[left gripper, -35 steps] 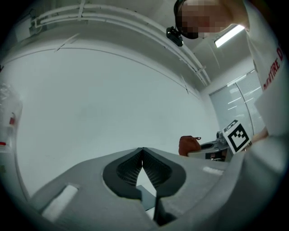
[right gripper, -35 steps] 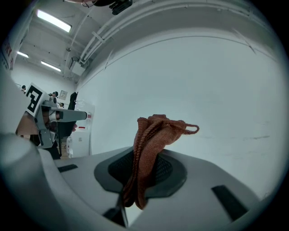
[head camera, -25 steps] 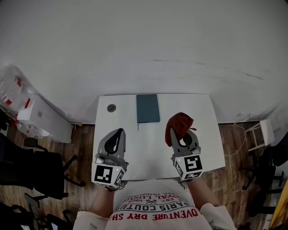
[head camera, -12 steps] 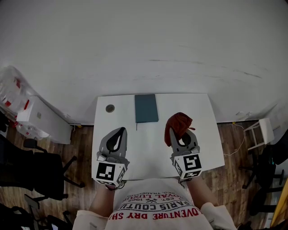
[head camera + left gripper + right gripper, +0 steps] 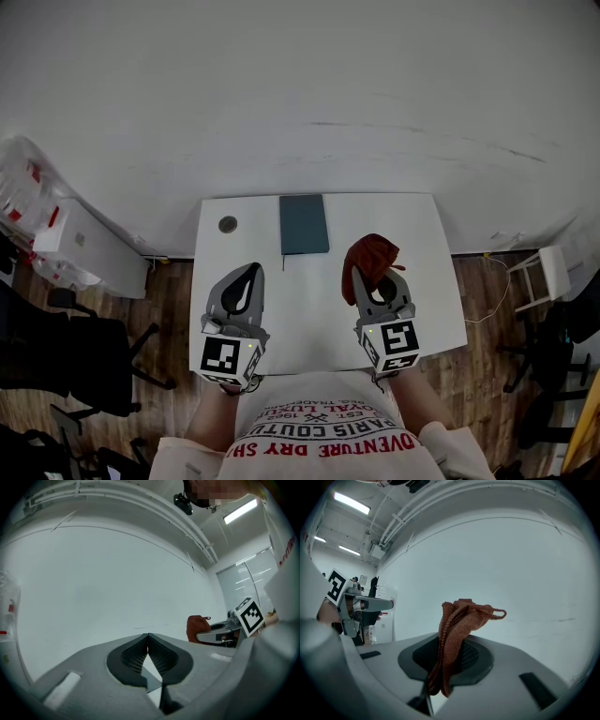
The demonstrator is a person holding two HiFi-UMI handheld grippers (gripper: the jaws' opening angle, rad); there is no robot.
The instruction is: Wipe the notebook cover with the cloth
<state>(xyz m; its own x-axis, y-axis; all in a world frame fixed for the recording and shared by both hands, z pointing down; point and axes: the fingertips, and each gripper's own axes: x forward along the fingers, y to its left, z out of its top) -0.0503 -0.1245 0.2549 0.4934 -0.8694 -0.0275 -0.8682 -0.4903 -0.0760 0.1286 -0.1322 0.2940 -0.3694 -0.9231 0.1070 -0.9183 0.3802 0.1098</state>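
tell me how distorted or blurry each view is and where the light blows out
Head view: wide-angle bowing toward the edges, even soft light, no hard shadows on the table, notebook crisp. Left gripper view: strong fisheye inside a black ring, ceiling light blown out at upper right. Right gripper view: same fisheye, the cloth sharp enough to show its knit, ceiling strips glaring at upper left.

The left gripper's [image 5: 148,637] grey ribbed jaws stand together, tips touching, with nothing between them; only a sliver of pale surface and a dark flat edge shows through the gap below. Behind them is a plain white wall [image 5: 117,583]. At the right, a rust-red knitted cloth [image 5: 196,626] sits bunched at the jaw end of the right gripper [image 5: 202,637], whose black-and-white marker cube [image 5: 249,616] faces the camera.
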